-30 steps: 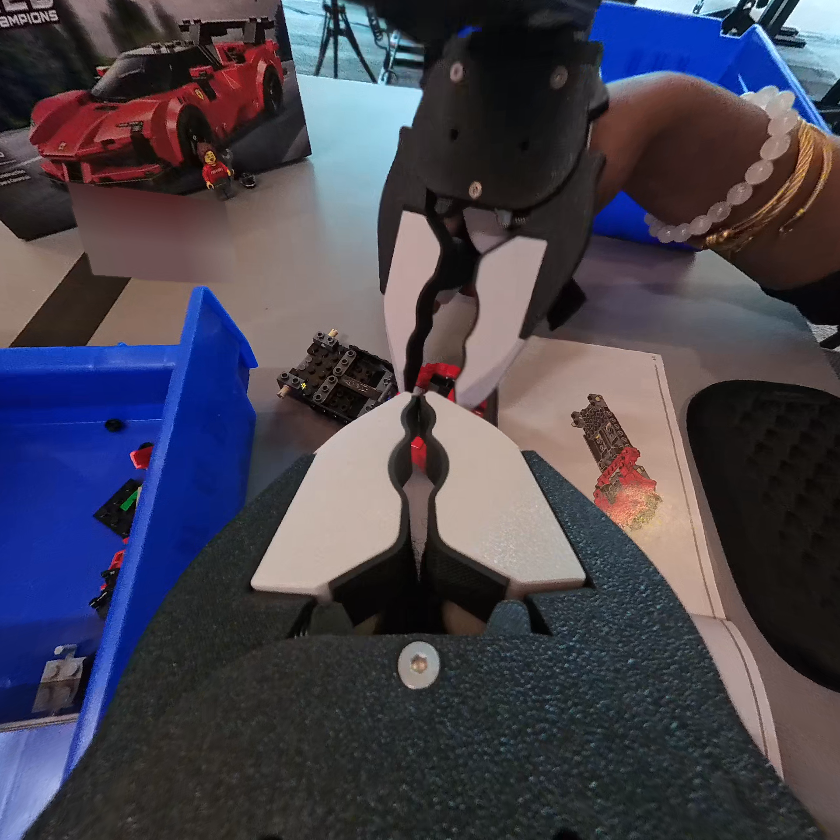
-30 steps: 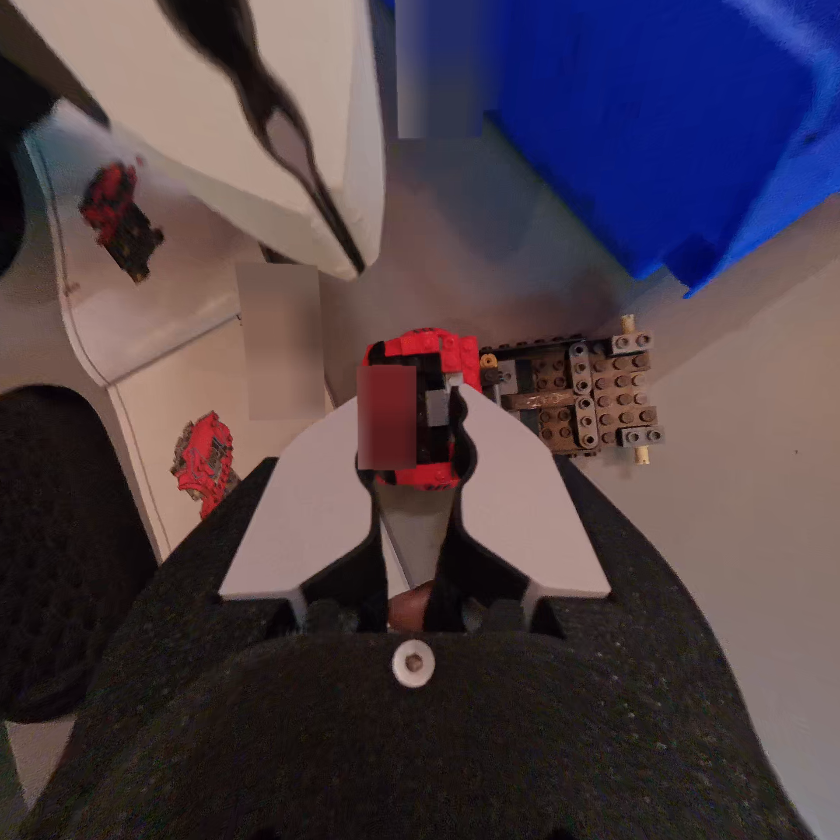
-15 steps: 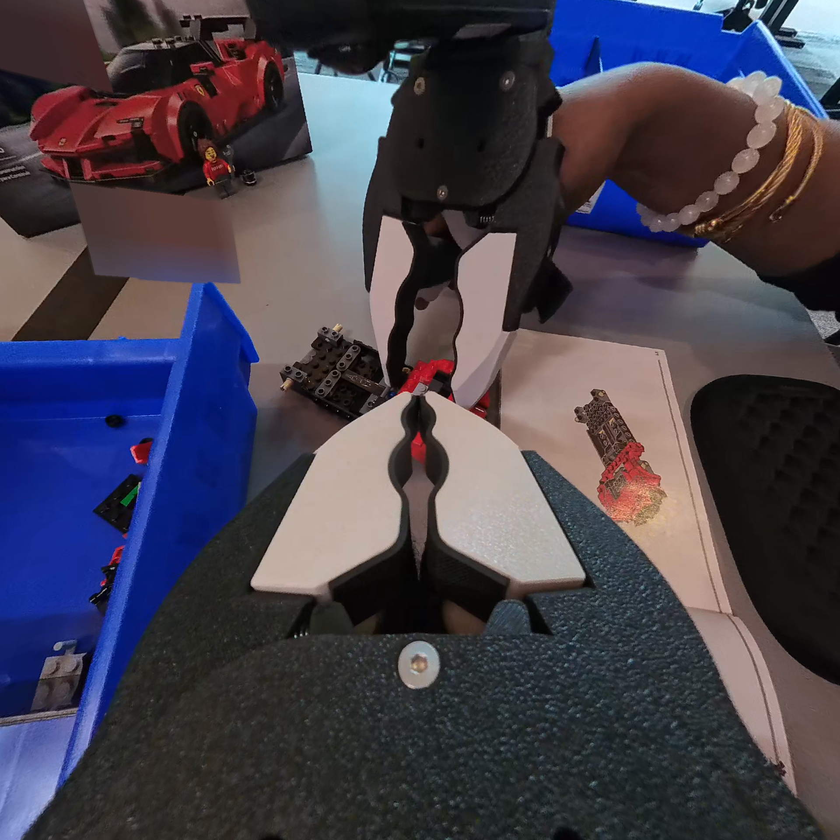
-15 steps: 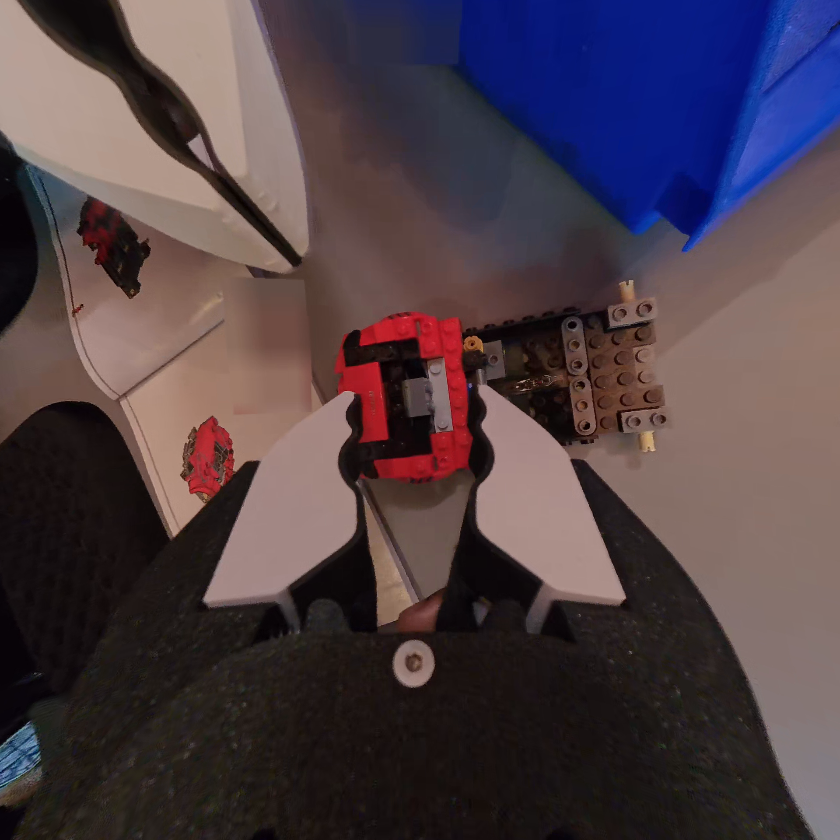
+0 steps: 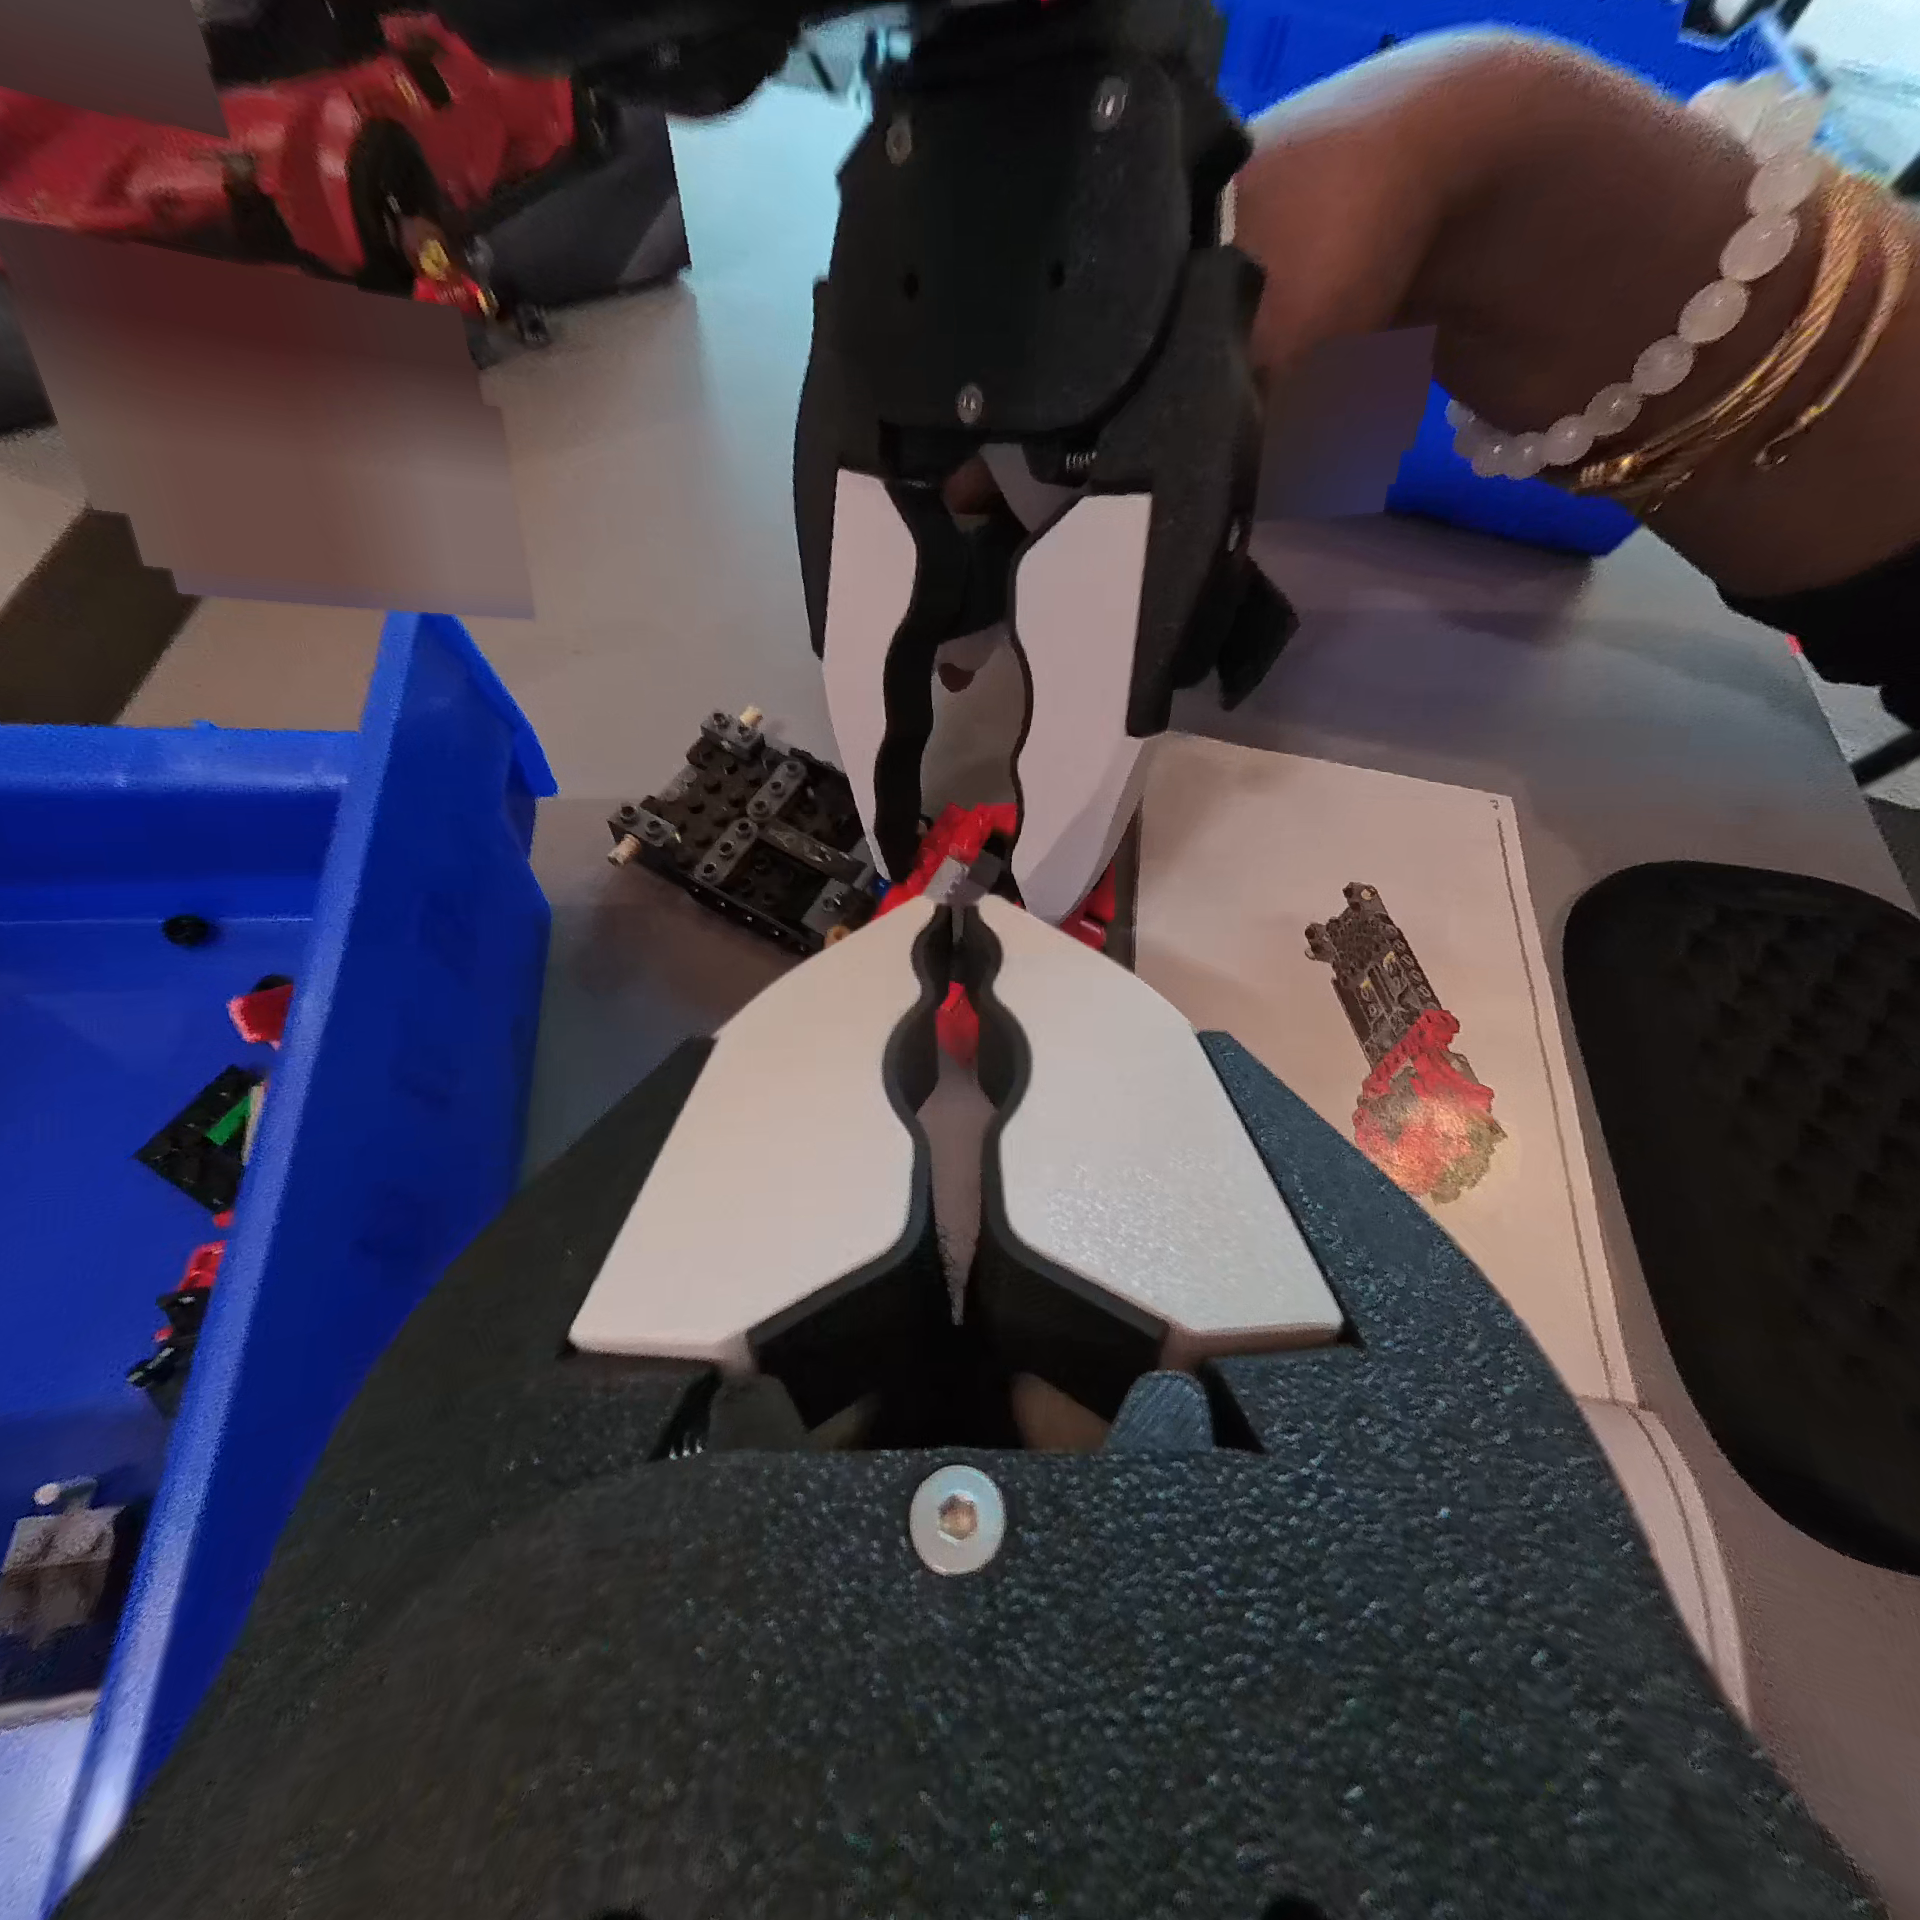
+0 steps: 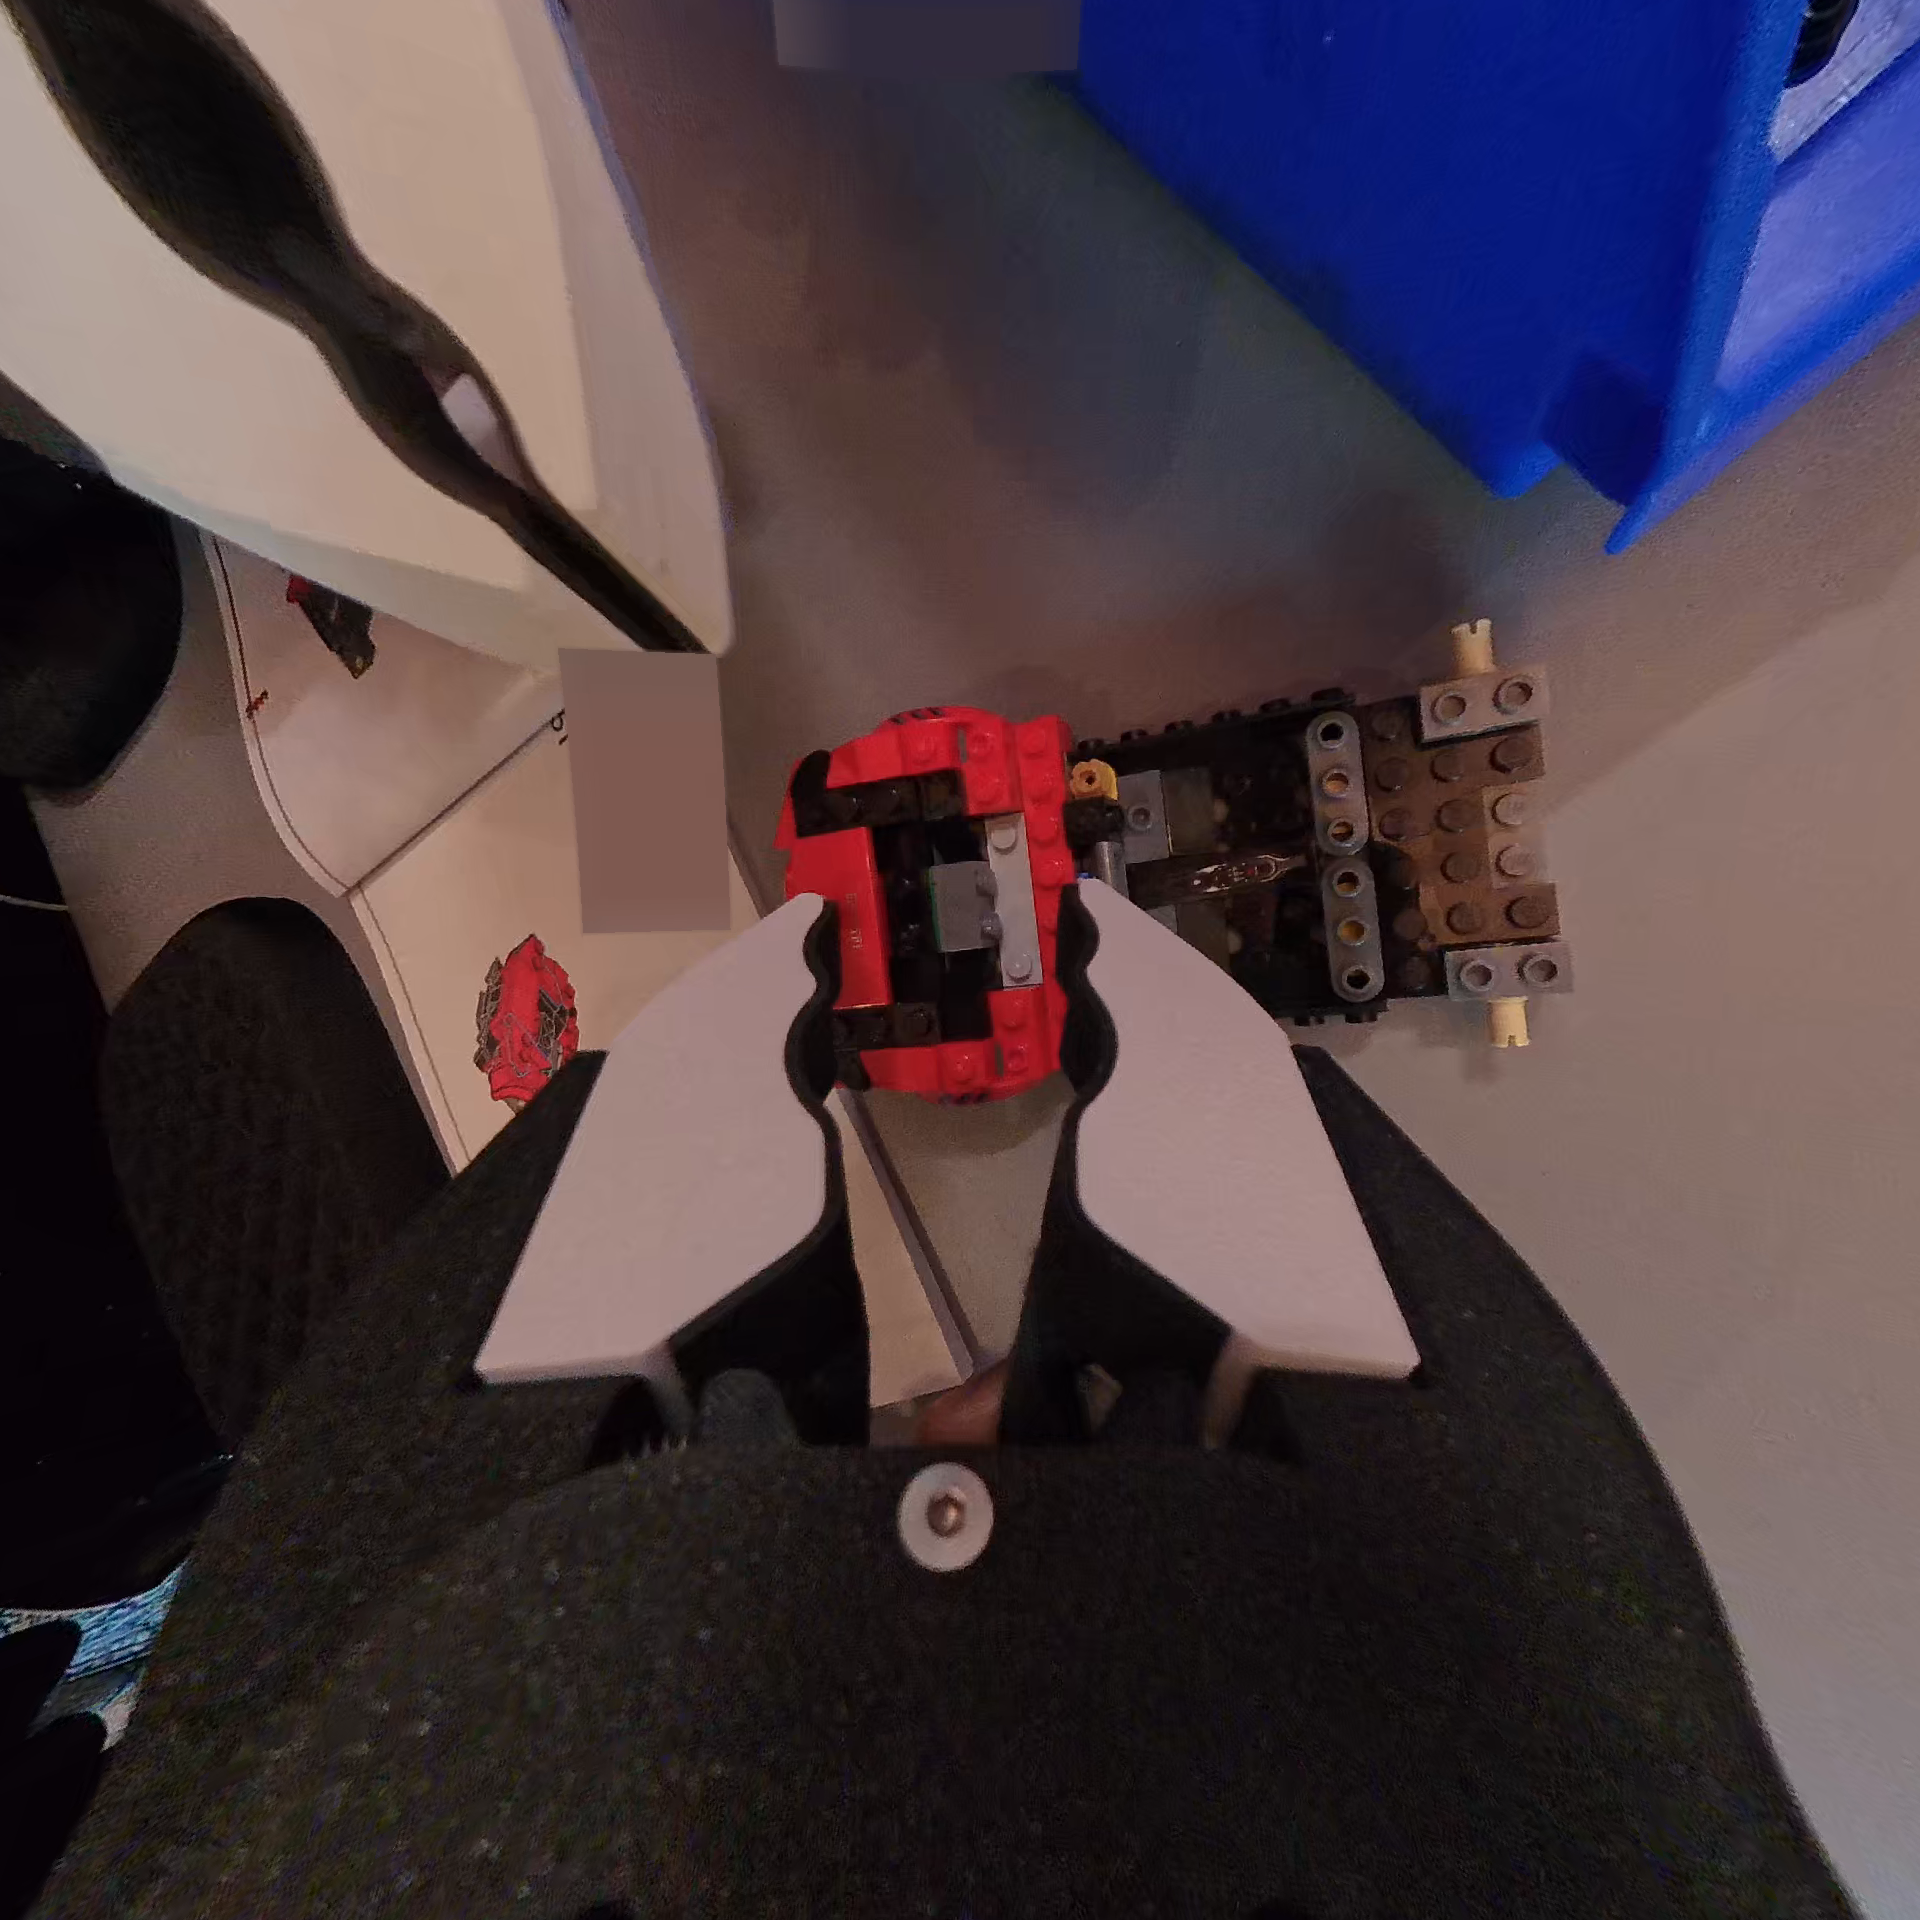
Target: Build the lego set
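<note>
Lego car build (image 6: 1143,883) sits on grey table (image 6: 1714,1247), partly done: red curved section (image 6: 935,904) at one end with black plates and a small grey stud piece inside it, black and dark-grey studded chassis (image 6: 1351,862) at the other end, two cream axle pins sticking out on opposite sides, one yellow piece at the join.

Count: one build, two grippers, two blue bins, one instruction booklet (image 5: 1351,935), one set box (image 5: 364,156) showing a red car.

Right gripper (image 6: 940,935) comes down from above, fingers spread moderately wide, straddling the red section, one finger on each side. Fingertips sit right at its edges; whether they actually press on it I cannot tell.

Left gripper (image 5: 956,914) is low over the table, jaws nearly together with just a thin slit between the tips, tips right at the red end of the build. Something thin and dark seems to show in the slit, unclear whether it is pinched or only behind. From left wrist view, black chassis extends left of the tips.

Near blue bin (image 5: 312,1039) lies left of the build, with loose red, black and grey pieces inside. Far blue bin (image 5: 1507,499) is behind the person's right hand (image 5: 1455,260). Booklet lies open to the right, touching or just beside the red end.
</note>
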{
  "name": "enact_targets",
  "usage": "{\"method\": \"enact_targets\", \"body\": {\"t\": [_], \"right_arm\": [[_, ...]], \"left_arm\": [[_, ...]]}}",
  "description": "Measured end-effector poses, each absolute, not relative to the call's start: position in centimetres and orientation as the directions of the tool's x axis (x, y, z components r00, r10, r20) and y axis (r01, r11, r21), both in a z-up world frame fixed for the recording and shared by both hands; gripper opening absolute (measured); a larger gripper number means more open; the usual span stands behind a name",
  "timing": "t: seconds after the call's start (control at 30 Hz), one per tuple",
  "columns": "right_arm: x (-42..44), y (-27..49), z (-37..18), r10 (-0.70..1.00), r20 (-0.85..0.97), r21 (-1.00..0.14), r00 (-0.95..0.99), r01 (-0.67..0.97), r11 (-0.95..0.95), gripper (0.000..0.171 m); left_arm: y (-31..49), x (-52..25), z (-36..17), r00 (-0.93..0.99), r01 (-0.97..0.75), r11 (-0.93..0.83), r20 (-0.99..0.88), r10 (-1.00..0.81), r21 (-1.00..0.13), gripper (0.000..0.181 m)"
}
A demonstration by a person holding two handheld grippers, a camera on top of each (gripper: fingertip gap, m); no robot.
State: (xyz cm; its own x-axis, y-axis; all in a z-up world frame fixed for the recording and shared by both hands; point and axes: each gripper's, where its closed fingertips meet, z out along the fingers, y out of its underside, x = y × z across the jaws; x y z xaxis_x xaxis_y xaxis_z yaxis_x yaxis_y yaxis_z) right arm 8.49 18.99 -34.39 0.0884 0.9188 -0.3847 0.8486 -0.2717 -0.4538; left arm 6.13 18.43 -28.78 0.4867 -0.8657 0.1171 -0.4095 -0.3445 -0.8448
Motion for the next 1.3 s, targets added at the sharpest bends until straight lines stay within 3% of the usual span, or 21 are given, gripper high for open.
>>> {"method": "enact_targets", "body": {"t": [0.23, 0.77, 1.3], "right_arm": [[8.5, 19.0, -34.4, 0.919, -0.382, -0.447, 0.096, 0.851, -0.274, 0.039], [8.4, 18.9, -34.4, 0.922, -0.373, -0.446, 0.102, 0.852, -0.275, 0.040], [8.4, 18.9, -34.4, 0.922, -0.371, -0.459, 0.110, 0.842, -0.285, 0.041]], "left_arm": [[18.6, 6.5, -32.4, 0.471, -0.537, -0.405, 0.135, -0.872, -0.740, 0.000], [18.5, 6.6, -33.3, 0.441, -0.560, -0.387, 0.132, -0.888, -0.733, 0.000], [18.6, 6.8, -33.4, 0.440, -0.395, -0.441, 0.255, -0.861, -0.806, 0.000]]}}
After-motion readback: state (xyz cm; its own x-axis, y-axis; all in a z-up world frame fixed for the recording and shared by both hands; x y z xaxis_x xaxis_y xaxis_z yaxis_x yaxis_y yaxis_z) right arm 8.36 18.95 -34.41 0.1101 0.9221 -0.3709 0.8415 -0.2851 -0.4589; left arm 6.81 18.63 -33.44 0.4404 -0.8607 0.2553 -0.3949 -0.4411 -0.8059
